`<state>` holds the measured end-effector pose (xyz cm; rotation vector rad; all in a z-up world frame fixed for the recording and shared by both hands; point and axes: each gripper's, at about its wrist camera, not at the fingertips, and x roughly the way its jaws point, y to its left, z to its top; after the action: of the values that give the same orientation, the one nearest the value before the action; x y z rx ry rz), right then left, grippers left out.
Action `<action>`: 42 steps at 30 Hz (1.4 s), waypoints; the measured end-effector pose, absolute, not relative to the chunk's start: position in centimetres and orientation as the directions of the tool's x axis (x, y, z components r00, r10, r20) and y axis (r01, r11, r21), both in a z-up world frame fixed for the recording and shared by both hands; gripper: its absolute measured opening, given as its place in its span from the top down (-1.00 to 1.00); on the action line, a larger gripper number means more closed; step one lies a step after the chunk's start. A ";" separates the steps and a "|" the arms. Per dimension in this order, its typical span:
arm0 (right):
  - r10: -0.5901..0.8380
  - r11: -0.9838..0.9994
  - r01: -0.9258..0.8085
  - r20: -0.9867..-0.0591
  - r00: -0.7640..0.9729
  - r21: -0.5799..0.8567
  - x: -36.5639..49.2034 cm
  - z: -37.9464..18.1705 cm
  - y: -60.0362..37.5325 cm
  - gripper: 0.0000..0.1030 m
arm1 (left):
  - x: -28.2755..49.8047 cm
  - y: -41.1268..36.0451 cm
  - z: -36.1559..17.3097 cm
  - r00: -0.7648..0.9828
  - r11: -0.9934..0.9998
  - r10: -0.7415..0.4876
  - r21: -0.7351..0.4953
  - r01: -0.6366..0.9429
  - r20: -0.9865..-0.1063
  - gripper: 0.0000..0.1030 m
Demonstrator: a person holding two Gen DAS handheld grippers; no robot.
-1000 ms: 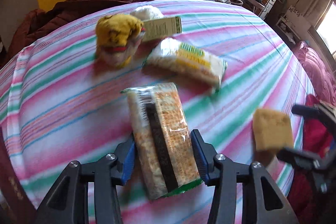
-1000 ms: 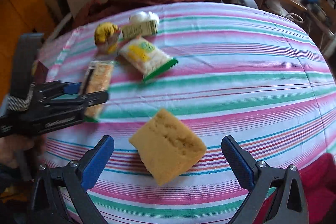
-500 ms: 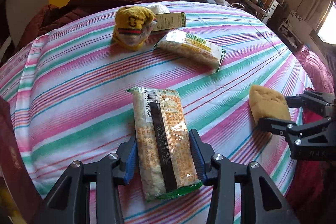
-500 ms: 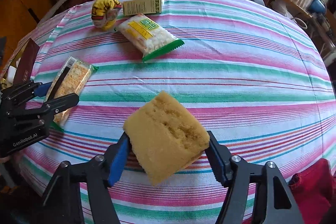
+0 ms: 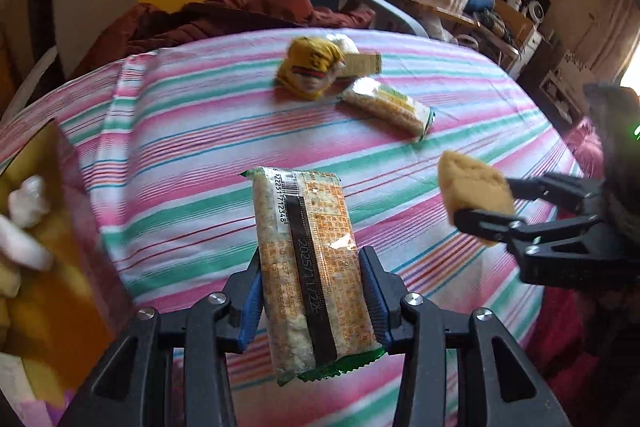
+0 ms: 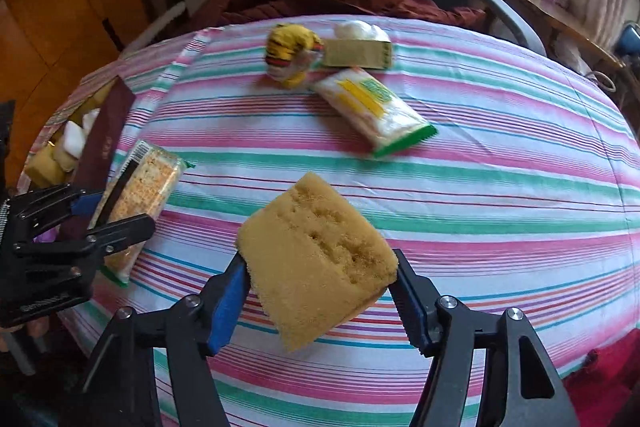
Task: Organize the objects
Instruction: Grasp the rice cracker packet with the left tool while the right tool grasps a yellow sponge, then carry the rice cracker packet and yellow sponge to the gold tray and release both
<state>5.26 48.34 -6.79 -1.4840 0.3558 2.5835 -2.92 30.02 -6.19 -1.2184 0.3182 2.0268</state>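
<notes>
Off at the table's left edge, a dark-sided box (image 6: 102,139) is holding white and yellow pieces (too blurred to name). Meanwhile the left gripper (image 5: 312,301) is clamping a long cracker packet (image 5: 310,267) above the striped tablecloth (image 5: 192,155), its long axis running away along the fingers. Likewise the right gripper (image 6: 320,295) is squeezing a tilted yellow sponge (image 6: 316,259), lifted off the cloth.
</notes>
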 end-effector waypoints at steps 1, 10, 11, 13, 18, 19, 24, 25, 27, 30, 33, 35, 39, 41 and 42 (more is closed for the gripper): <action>0.001 -0.963 -0.232 -0.862 -0.506 0.135 5.3 -6.7 48.0 -0.31 | -2.9 29.3 -5.7 -0.286 -0.703 0.472 -0.160 -0.693 -0.834 0.14; -0.033 -0.973 -0.175 -0.838 -0.544 0.152 4.5 -5.8 45.0 -0.31 | -4.0 21.8 -2.2 -0.375 -0.775 0.494 -0.202 -0.599 -0.784 0.14; -0.038 -0.973 -0.169 -0.836 -0.548 0.155 4.4 -5.5 44.7 -0.31 | -4.3 20.6 -1.9 -0.388 -0.787 0.494 -0.211 -0.579 -0.778 0.14; -0.048 -0.978 -0.144 -0.827 -0.560 0.154 4.2 -4.7 43.4 -0.31 | -4.7 18.3 -1.2 -0.418 -0.809 0.491 -0.223 -0.544 -0.764 0.14; -0.098 -0.981 -0.079 -0.800 -0.592 0.179 3.3 -3.3 39.9 -0.31 | -5.6 13.3 -0.3 -0.478 -0.853 0.475 -0.253 -0.457 -0.739 0.14; -0.116 -0.981 -0.058 -0.792 -0.599 0.188 2.9 -3.0 38.8 -0.31 | -5.8 12.3 -0.2 -0.488 -0.861 0.468 -0.254 -0.441 -0.737 0.14; -0.216 -0.970 0.048 -0.759 -0.614 0.237 1.1 -1.8 33.6 -0.31 | -6.4 8.0 -0.2 -0.532 -0.892 0.436 -0.270 -0.362 -0.726 0.13; -0.230 -0.968 0.064 -0.755 -0.614 0.242 0.8 -1.7 32.7 -0.31 | -6.4 7.3 -0.1 -0.539 -0.896 0.432 -0.274 -0.351 -0.723 0.14; -0.260 -0.963 0.104 -0.746 -0.613 0.251 0.1 -1.5 30.6 -0.31 | -6.5 5.6 0.2 -0.558 -0.903 0.423 -0.280 -0.327 -0.714 0.14; -0.291 -0.955 0.144 -0.742 -0.604 0.257 -0.8 -1.3 28.1 -0.31 | -6.5 3.6 0.7 -0.581 -0.910 0.414 -0.292 -0.295 -0.701 0.14; -0.309 -0.950 0.164 -0.741 -0.596 0.264 -1.3 -1.3 26.3 -0.31 | -6.3 1.9 1.1 -0.607 -0.916 0.401 -0.293 -0.274 -0.687 0.14; -0.320 -0.947 0.170 -0.738 -0.594 0.274 -1.4 -1.1 25.5 -0.31 | -6.3 1.1 1.2 -0.618 -0.920 0.393 -0.293 -0.261 -0.682 0.14; -0.323 -0.946 0.191 -0.745 -0.584 0.261 -2.1 -1.1 23.5 -0.31 | -6.3 0.4 1.1 -0.620 -0.918 0.396 -0.305 -0.254 -0.677 0.14; -0.323 -0.946 0.198 -0.748 -0.580 0.255 -2.3 -1.0 23.0 -0.31 | -6.2 0.3 1.0 -0.618 -0.917 0.398 -0.307 -0.254 -0.678 0.14; -0.325 -0.946 0.202 -0.750 -0.577 0.254 -2.3 -1.1 22.7 -0.31 | -6.2 0.3 0.9 -0.617 -0.916 0.400 -0.308 -0.255 -0.678 0.13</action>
<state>-2.33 22.73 -1.08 -1.5146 0.2449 3.0794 -6.17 0.30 0.93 -1.1215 -0.2568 2.5234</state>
